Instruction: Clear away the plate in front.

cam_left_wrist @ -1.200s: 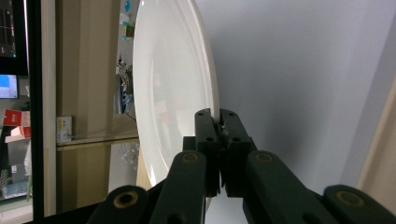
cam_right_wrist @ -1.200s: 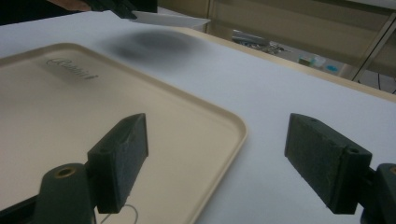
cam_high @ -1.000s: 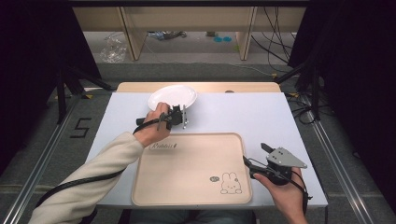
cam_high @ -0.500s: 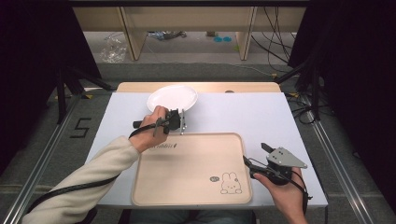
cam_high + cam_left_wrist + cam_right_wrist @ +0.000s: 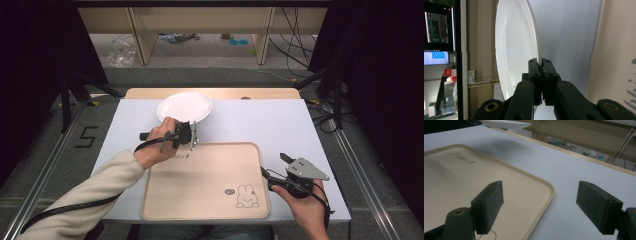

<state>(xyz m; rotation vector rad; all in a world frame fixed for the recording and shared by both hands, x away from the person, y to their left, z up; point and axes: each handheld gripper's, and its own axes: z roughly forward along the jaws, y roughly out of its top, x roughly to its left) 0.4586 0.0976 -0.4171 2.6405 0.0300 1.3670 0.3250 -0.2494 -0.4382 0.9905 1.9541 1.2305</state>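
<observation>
One white plate [image 5: 184,106], one beige tray [image 5: 205,181], two grippers.
Left gripper [image 5: 192,136] fingers clamp the plate's rim; right gripper [image 5: 274,167] fingers apart beside the tray.

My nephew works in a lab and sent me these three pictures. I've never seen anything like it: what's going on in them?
A person sits at a white table, holding a hand-operated two-jaw tool in each hand. One picture looks down from above; the other two come from cameras on the tools. The left gripper pinches the rim of a white plate; its own camera shows the jaws shut on the edge. The right gripper is open, holding nothing, beside a beige tray with a rabbit drawing.
</observation>
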